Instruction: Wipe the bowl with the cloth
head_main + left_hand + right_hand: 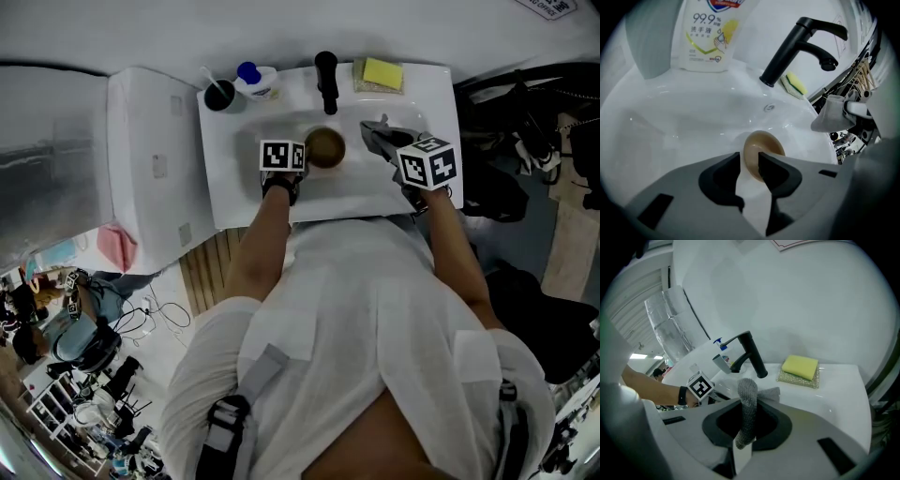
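Observation:
A small brown bowl (324, 147) lies in the white sink (234, 178) below the faucet. My left gripper (305, 156) is at the bowl's left side. In the left gripper view its jaws stand apart around the bowl's (764, 146) rim with a thin gap on the left, so the left gripper (750, 165) is open. My right gripper (386, 146) hovers to the right of the bowl, shut on a grey cloth (374, 127). In the right gripper view the cloth (748, 401) sticks up in a folded loop from the closed right gripper (743, 440).
A black faucet (326, 80) stands at the sink's back edge. A yellow sponge (382, 73) lies to its right on the rim. A soap bottle (255, 80) and a dark cup (220, 96) stand at the back left. A white cabinet (150, 159) adjoins the sink's left.

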Available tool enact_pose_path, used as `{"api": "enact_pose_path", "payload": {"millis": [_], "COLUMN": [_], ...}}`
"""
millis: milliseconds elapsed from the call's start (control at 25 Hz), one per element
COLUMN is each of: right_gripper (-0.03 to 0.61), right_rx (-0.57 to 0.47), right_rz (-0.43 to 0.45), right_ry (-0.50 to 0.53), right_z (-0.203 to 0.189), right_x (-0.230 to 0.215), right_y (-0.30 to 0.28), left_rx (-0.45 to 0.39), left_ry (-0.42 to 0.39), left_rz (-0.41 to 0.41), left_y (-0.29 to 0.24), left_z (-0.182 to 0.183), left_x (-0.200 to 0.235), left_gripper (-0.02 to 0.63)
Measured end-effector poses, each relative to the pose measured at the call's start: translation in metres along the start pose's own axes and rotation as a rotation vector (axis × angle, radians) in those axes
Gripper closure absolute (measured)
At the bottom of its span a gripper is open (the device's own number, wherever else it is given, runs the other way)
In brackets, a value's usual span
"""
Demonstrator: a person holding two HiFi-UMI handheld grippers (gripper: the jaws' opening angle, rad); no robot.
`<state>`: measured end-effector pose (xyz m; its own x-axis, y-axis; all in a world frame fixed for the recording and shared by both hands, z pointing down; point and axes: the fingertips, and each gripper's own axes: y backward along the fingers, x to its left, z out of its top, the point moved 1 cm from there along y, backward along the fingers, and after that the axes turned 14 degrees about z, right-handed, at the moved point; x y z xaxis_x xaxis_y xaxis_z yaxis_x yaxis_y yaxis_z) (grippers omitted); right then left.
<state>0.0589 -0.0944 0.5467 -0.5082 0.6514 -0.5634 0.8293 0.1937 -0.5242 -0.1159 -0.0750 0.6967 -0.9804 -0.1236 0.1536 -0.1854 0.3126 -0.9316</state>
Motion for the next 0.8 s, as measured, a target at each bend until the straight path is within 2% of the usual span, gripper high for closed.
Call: {"api": "enact_pose_path", "payload": {"millis": [200,400,520,680,800], "right_gripper": [0.531,0.531,0.531,0.531,0.531], "right_rx": [-0.035,-0.092,-0.135,-0.239,-0.335], "right_rz": [0.01,0.019,0.031,0.04,0.045], "right_ry": [0.021,0.056,0.094,0.181,0.247], "right_z": [0.009,0.022,0.032,0.052,0.067], "right_x": [0.004,0.008,0.013,0.022,0.028], "right_y": [0.001,0.007,0.013,0.029,0.044], "left_rx": [-0.121,-0.307,-0.472,-0.739,-0.858], "left_ry": [0.018,0.029,0.016,-0.045,-0.093], "left_rz": [-0.023,-0.098,-0.142,-0.17,-0.178], "left_y": [0.033,0.08,0.122,0.184,0.216], "left_z": [0.018,0.045,0.069,0.099,0.108], "left_x": [0.001,-0.006,-0.012,-0.021,-0.03], "left_gripper": [0.488,0.514,0.551,0.572,0.578]}}
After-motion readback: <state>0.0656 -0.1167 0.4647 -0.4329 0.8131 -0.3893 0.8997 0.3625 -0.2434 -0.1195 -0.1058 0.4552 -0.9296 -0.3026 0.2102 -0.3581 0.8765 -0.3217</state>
